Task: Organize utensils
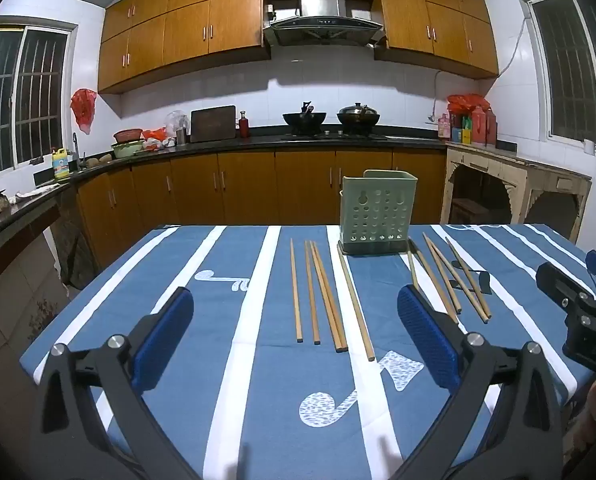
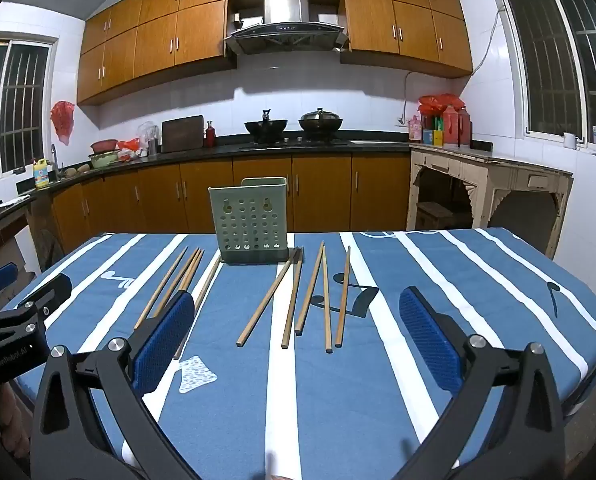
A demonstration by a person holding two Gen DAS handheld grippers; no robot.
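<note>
Both grippers hover low over the near edge of the table (image 1: 97, 312), tilted slightly downward and side by side. The left gripper (image 1: 295, 340) has its jaws spread wide with nothing between them; the right gripper (image 2: 298, 338) is likewise spread and empty. The chopsticks lie flat on the striped cloth in two loose groups — a left group (image 1: 318, 292) and a right group (image 2: 310, 300) — their long axes running away from the grippers toward the green holder (image 1: 376, 212), which stands upright at the far side between them.
</note>
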